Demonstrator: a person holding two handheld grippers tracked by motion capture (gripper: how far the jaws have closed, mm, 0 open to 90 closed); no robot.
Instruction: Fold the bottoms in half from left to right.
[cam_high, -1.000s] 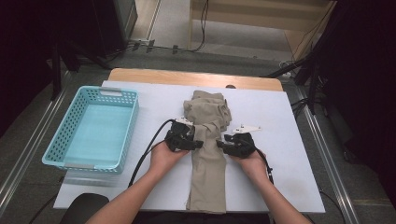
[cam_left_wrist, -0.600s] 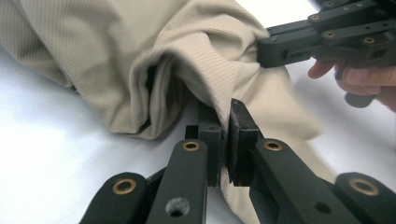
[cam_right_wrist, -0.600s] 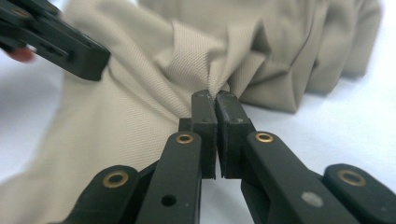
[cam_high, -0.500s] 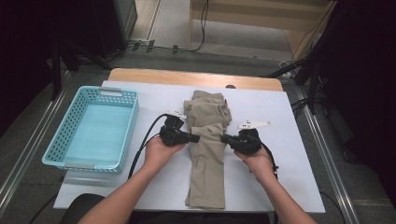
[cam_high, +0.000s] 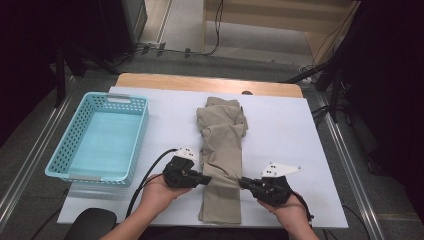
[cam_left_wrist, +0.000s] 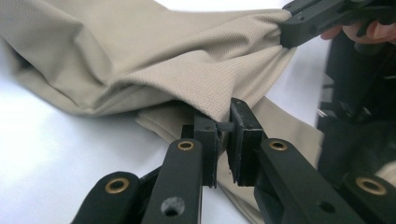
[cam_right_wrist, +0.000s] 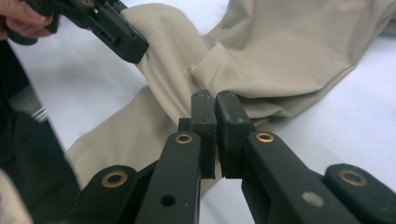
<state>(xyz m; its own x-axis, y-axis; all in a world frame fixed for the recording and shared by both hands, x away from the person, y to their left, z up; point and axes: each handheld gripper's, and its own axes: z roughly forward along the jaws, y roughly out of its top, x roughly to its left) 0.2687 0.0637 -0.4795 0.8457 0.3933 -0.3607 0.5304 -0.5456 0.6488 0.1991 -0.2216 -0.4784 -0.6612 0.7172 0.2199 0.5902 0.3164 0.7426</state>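
Observation:
Beige trousers (cam_high: 222, 135), folded into a long strip, lie down the middle of the white table (cam_high: 295, 145). My left gripper (cam_high: 205, 179) is shut on the strip's left edge near the front. Its jaws have just been closing and then eased slightly, with the fabric still between them. In the left gripper view the left gripper (cam_left_wrist: 223, 126) pinches a raised fold of the trousers (cam_left_wrist: 140, 56). My right gripper (cam_high: 243, 183) is shut on the right edge. The right gripper view shows the right gripper (cam_right_wrist: 215, 100) clamped on the trousers (cam_right_wrist: 280, 60). The fabric is lifted and stretched between both grippers.
A light blue plastic basket (cam_high: 141, 125) stands on the left of the table with nothing in it. Bare white table lies to the right of the trousers. A wooden strip (cam_high: 200, 82) runs along the far edge. Metal rails flank the table.
Both grippers closed on the sides of the trousers, then moved toward the near edge and up, lifting a fold of fabric between them.

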